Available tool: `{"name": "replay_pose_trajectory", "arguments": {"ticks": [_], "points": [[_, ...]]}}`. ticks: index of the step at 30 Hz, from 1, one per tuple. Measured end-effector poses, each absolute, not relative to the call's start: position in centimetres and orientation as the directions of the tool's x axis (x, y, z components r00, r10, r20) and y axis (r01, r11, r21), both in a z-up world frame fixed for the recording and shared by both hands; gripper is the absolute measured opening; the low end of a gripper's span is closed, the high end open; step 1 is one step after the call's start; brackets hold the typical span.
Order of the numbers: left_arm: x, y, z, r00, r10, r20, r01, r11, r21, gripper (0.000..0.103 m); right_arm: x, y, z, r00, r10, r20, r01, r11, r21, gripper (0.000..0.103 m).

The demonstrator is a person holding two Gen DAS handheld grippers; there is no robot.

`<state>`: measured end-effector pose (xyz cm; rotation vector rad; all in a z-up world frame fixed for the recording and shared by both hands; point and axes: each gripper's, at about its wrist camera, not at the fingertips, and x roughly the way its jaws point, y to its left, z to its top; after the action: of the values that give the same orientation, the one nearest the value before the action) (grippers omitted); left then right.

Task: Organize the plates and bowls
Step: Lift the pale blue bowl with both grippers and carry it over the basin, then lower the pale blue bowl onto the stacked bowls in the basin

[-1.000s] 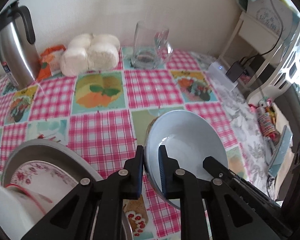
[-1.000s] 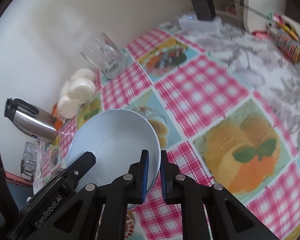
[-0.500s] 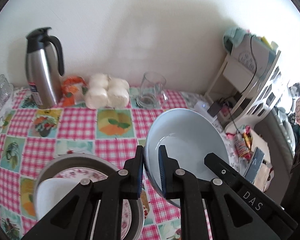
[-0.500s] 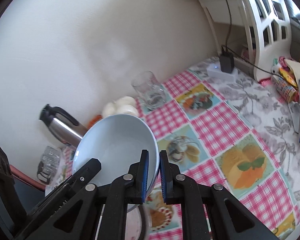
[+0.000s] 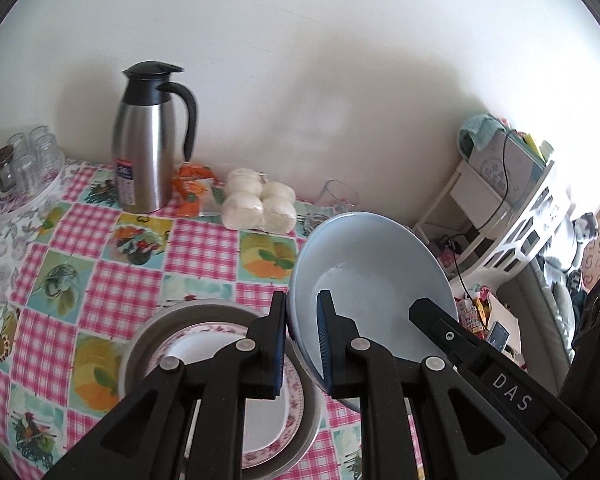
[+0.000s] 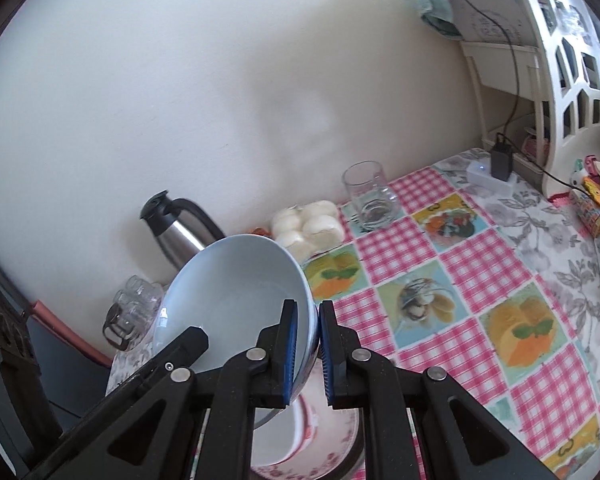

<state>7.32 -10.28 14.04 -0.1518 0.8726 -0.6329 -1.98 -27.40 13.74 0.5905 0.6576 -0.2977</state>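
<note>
A pale blue bowl (image 5: 364, 272) hangs tilted in the air above the table, pinched at opposite rims by both grippers. My left gripper (image 5: 302, 334) is shut on its left rim; my right gripper (image 6: 308, 344) is shut on its right rim (image 6: 236, 300). Below and left of the bowl stands a stack: a grey dish (image 5: 140, 340) holding a floral-edged plate (image 5: 294, 396) with a white bowl in it, mostly hidden behind my fingers. The same stack (image 6: 300, 464) shows under the right gripper.
The checked tablecloth (image 5: 116, 292) carries a steel thermos jug (image 5: 148, 148), wrapped white buns (image 5: 256, 204), a glass mug (image 6: 370, 196) and a tray of small glasses (image 5: 24, 168) along the wall. A white shelf unit (image 6: 572, 80) with cables stands at the table's right end.
Both grippers have lifted the blue bowl up off the table and drawn back toward the stack. The stack, thermos and wall now show more fully in both views.
</note>
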Motion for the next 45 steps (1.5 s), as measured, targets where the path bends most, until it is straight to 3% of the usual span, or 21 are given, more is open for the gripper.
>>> {"name": "replay_pose_trajectory", "arguments": {"ticks": [17, 31, 45], "points": [[7.5, -3.9, 11.7, 0.477, -0.512, -0.714, 0.323, 0.858, -0.399, 0.015, 0.1, -20.5, 11.9, 0.701, -0.029, -0.713, 0.376, 0.864, 0.335, 0.013], [8.3, -4.4, 6.9, 0.378, -0.434, -0.818, 0.269, 0.897, -0.351, 0.015, 1.1, -19.3, 6.3, 0.571, -0.011, -0.821, 0.414, 0.867, 0.277, 0.015], [8.5, -4.6, 6.0, 0.365, -0.409, -0.836, 0.259, 0.907, -0.331, 0.016, 1.3, -20.0, 4.9, 0.532, -0.021, -0.847, 0.435, 0.865, 0.252, 0.015]]}}
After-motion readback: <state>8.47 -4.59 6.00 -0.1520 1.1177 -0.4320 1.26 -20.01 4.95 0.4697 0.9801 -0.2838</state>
